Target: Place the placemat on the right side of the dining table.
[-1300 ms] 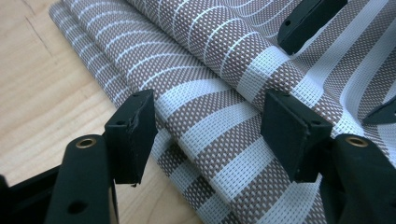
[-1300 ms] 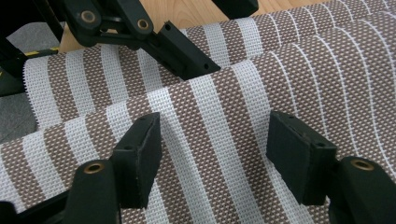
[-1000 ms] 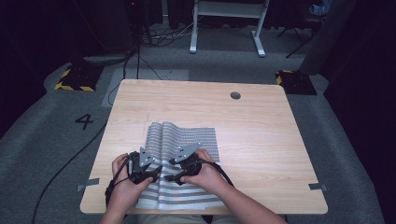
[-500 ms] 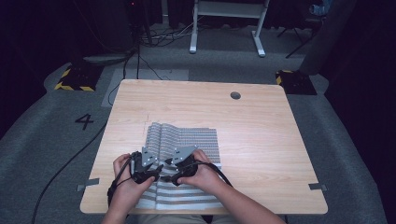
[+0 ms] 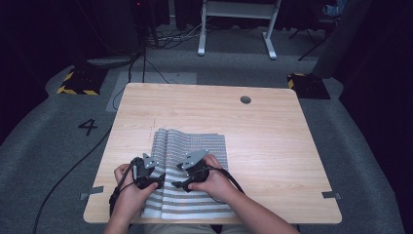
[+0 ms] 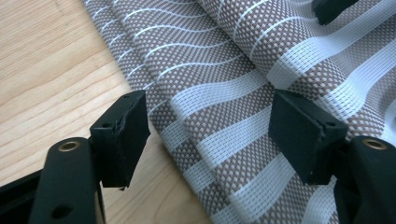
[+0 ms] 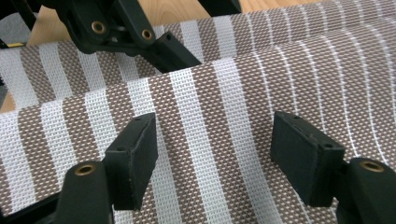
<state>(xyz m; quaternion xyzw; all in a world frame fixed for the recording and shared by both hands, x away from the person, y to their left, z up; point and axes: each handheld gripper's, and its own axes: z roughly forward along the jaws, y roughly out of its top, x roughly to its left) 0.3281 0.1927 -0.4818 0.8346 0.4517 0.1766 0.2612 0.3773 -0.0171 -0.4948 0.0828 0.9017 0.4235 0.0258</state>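
A brown-and-white striped woven cloth (image 5: pixel 195 146) lies on the near half of the wooden table (image 5: pixel 272 131), with its left side gathered in folds (image 6: pixel 205 93). My left gripper (image 5: pixel 158 182) hovers at the cloth's left edge. Its jaws have just been opening; in the left gripper view (image 6: pixel 210 135) a folded edge lies between the pads, which stand clear of it. My right gripper (image 5: pixel 179 185) is beside it over the striped cloth. It is open, with flat cloth (image 7: pixel 215 116) under the gap (image 7: pixel 215 149). The left gripper's jaws (image 7: pixel 140 32) show beyond it.
A round cable hole (image 5: pixel 245 100) sits in the table's far right. Grey tape strips (image 5: pixel 91 192) mark the front corners. A cable (image 5: pixel 73 165) trails off the left side to the floor. White desk legs (image 5: pixel 234 29) stand beyond the table.
Both hands stay over the near part of the cloth. The left gripper nudged slightly toward the right one and back. The cloth lies much as before.
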